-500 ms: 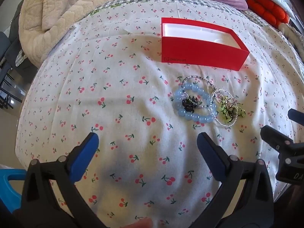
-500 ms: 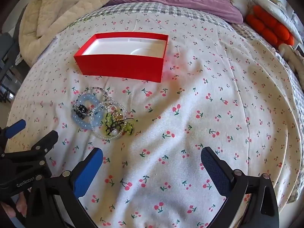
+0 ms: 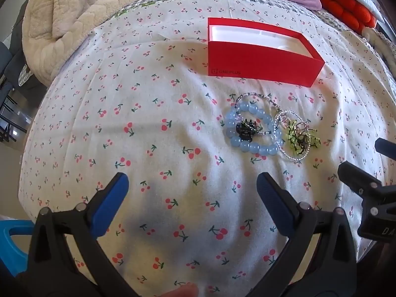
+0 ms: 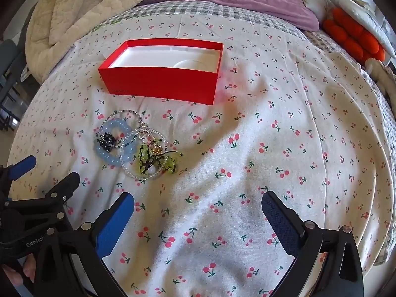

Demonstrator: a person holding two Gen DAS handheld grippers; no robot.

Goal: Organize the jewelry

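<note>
Nothing moved: both tongs (image 3: 192, 185) (image 4: 198, 204) stay spread above jewelry (image 4: 135, 144).

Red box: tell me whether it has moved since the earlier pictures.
No. The red box sits in the same spot beyond the blue bead bracelet, on the same cherry-print sheet.

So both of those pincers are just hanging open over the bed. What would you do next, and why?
Probably bring the right gripper forward and left to the tangled jewelry pile and pinch the clear beaded bracelet at its near edge. Both it and the left gripper are open and hold nothing, the pile lies on the cherry-print sheet, and the red box behind it has nothing in it.
</note>
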